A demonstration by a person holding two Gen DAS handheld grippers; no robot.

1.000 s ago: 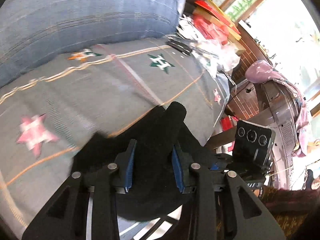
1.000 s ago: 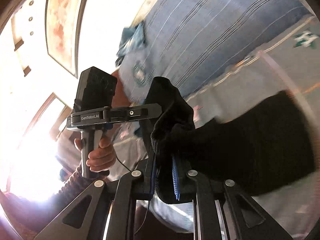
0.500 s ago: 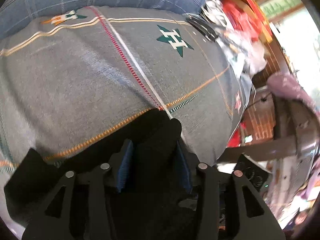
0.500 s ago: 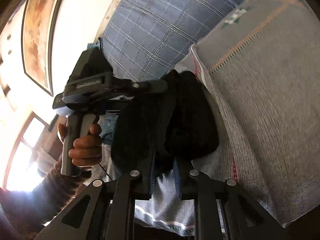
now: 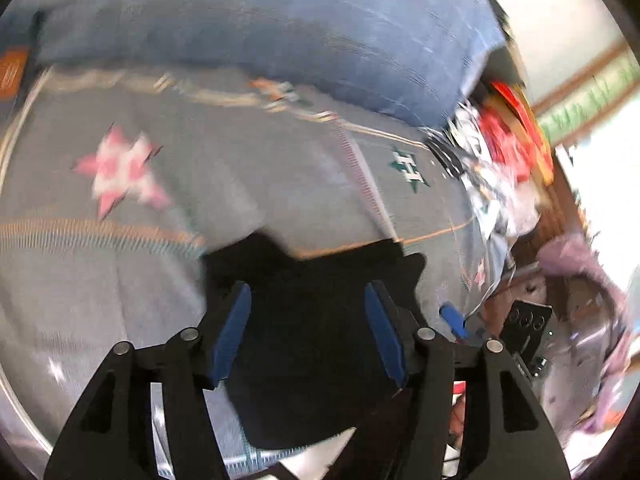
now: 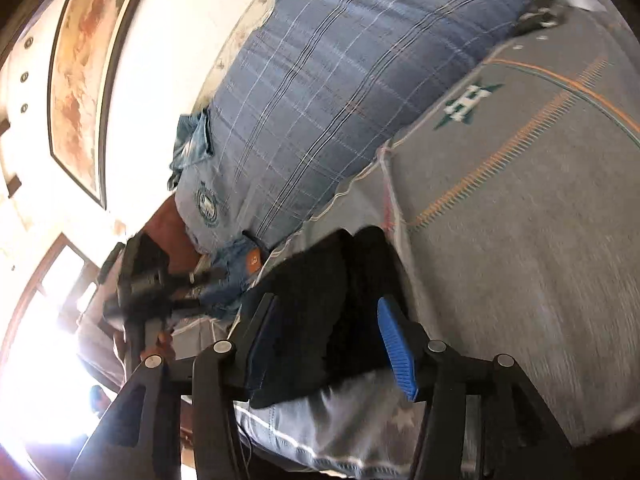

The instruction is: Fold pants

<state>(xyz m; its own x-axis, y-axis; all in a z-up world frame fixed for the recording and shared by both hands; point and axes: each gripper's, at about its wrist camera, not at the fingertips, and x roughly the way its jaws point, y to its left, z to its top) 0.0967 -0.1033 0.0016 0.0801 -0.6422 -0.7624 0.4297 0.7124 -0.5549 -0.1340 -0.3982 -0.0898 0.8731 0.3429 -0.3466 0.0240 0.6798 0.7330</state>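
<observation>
Black pants (image 5: 312,312) bunched on bedspread (image 5: 160,288)

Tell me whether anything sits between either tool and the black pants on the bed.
Nothing visible does. The left tool is open with the black pants lying directly between and beyond its fingers on the grey bedspread. The right tool is open too, the pants directly ahead.
</observation>
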